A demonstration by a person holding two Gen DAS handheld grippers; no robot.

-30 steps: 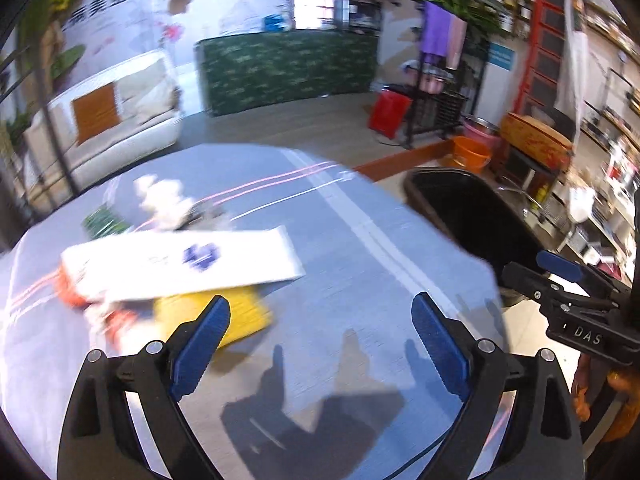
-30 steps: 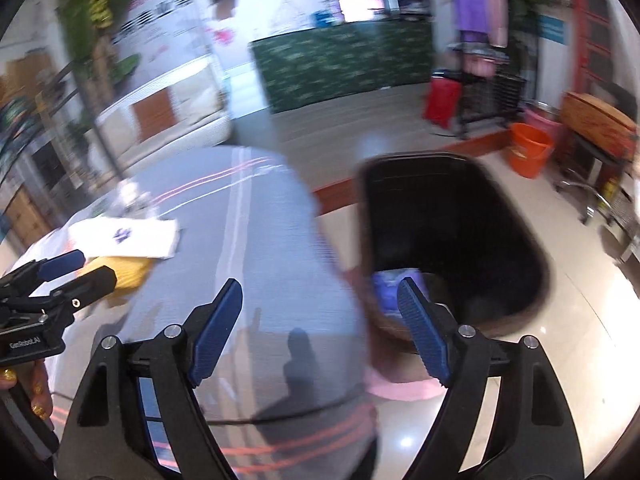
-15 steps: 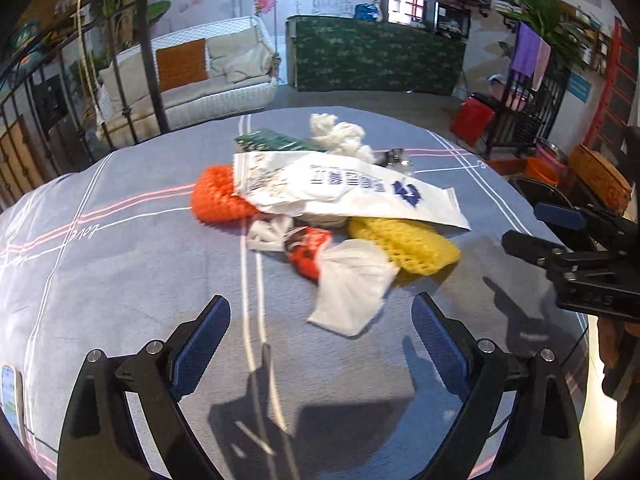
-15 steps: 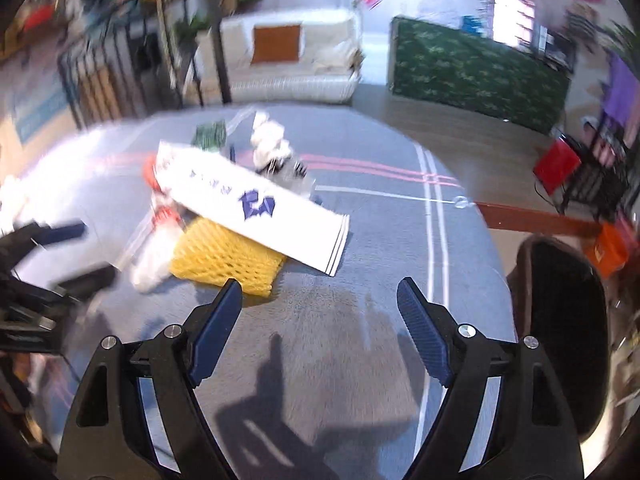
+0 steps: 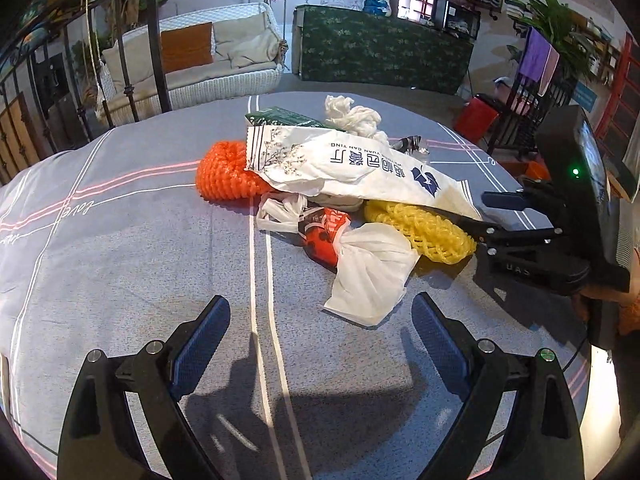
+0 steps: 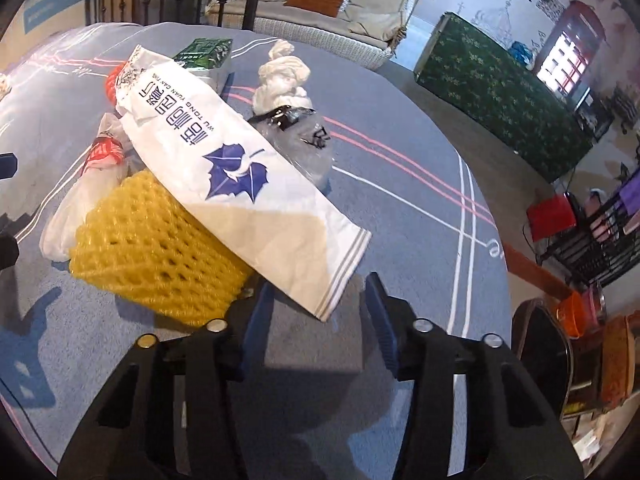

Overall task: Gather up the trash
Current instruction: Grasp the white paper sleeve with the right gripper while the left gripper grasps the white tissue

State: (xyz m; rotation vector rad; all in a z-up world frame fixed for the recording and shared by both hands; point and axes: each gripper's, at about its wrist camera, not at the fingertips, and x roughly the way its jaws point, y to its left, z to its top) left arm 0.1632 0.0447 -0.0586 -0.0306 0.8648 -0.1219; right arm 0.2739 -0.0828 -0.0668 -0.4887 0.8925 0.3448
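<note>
A heap of trash lies on the grey-blue tablecloth. Topmost is a long white paper bag with a blue leaf print. Under it lie an orange foam net, a yellow foam net and a knotted white and red plastic bag. My left gripper stands open, short of the plastic bag, with nothing between its fingers. My right gripper is at the paper bag's near end. Its jaws are closing with the bag's corner between them, and a gap still shows.
A green packet, a white crumpled wad and a clear wrapper lie behind the bag. A black bin stands on the floor beyond the table's right edge. A white sofa is behind.
Both views have swung from the black bin to the trash heap. My right gripper has come up to the paper bag's end and its jaws have narrowed. The left gripper stays open.
</note>
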